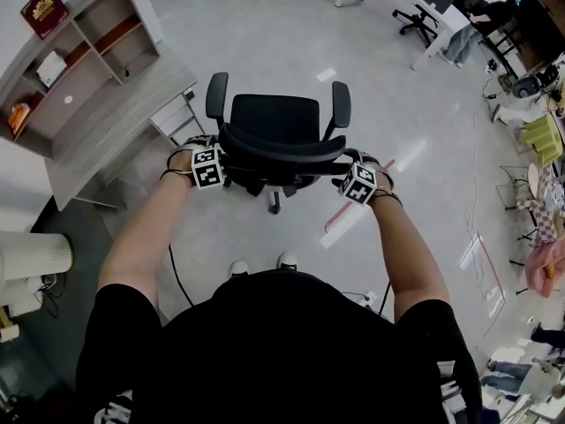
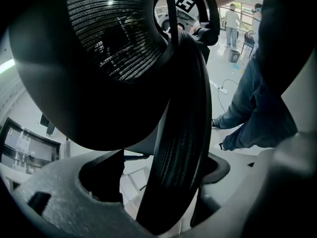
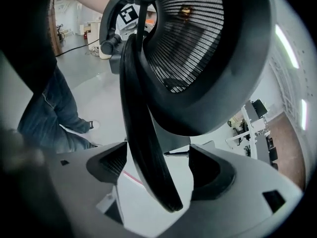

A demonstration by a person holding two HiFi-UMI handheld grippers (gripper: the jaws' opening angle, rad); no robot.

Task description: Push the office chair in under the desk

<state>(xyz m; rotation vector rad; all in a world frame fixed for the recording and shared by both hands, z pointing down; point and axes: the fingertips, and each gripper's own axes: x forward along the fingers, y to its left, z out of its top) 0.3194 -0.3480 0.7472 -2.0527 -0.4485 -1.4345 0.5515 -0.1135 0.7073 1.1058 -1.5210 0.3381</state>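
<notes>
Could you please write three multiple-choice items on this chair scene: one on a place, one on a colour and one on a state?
1. Where is the office chair relative to the desk?
A. tucked in under it
B. out on the open floor, clear of it
C. standing on top of it

2. What colour is the chair?
A. red
B. white
C. black

3. How do the right tool's jaws stand?
A. apart, with the backrest frame between them
B. shut together on nothing
C. clamped on a book

Answers:
1 B: the head view shows bare floor between chair and desk.
2 C: its seat, back and armrests are all black.
3 A: the right gripper view shows a gap on either side of the frame.
</notes>
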